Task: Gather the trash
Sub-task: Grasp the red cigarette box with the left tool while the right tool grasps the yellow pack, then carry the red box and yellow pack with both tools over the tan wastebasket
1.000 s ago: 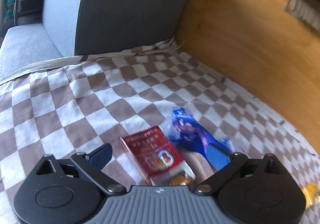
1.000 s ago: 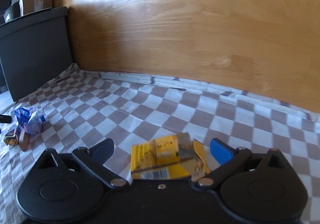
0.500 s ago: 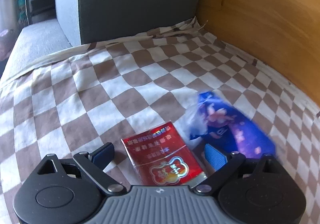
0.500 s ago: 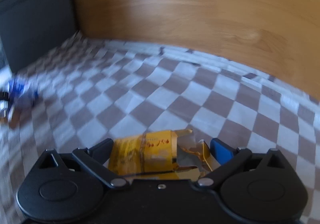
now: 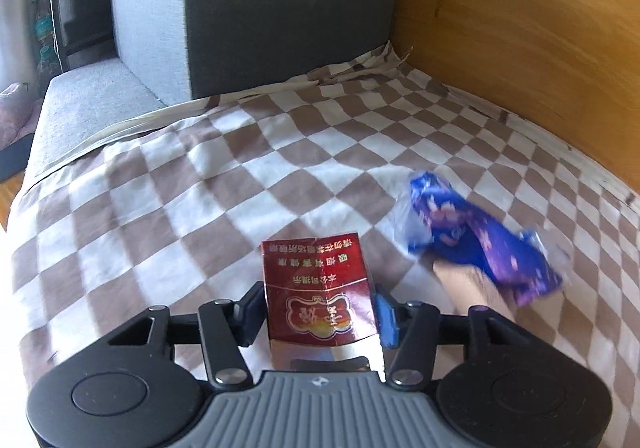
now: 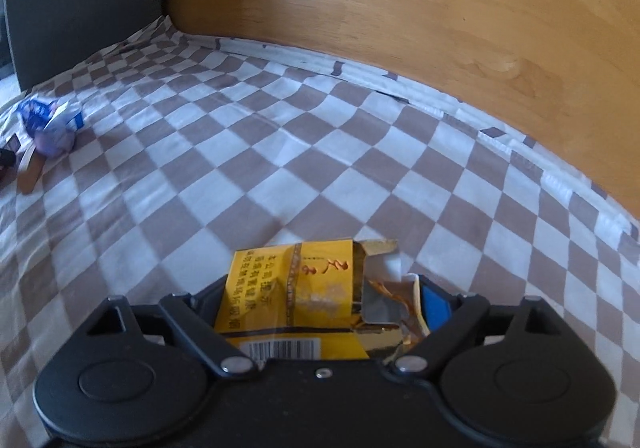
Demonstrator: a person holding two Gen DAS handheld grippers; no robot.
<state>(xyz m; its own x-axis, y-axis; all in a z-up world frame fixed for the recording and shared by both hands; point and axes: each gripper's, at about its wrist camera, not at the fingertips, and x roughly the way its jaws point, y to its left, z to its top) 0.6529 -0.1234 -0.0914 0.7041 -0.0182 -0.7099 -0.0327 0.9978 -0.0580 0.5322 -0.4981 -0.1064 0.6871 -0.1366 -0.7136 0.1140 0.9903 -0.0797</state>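
A red cigarette pack [image 5: 316, 288] lies on the brown and white checked cloth [image 5: 200, 207]. My left gripper [image 5: 320, 308] is closing, and its blue pads [image 5: 386, 318] press on the pack's two long sides. In the right wrist view a torn yellow cigarette pack [image 6: 292, 288] with crumpled foil sits crosswise in my right gripper [image 6: 324, 296]. Those jaws are closing too and meet both ends of the pack. A crumpled blue wrapper [image 5: 472, 240] rests to the right of the red pack and shows far left as the blue wrapper [image 6: 48, 127] in the right wrist view.
A wooden board [image 5: 520, 27] walls the cloth's far side, and a dark grey upholstered block [image 5: 280, 7] stands at the back. A tan flat thing [image 5: 460, 284] lies under the blue wrapper. Grey cushion [image 5: 92, 99] extends left past the cloth's edge.
Both grippers moved in over their packs. The left jaws narrowed from wide apart onto the red pack. The right jaws narrowed slightly onto the yellow pack.
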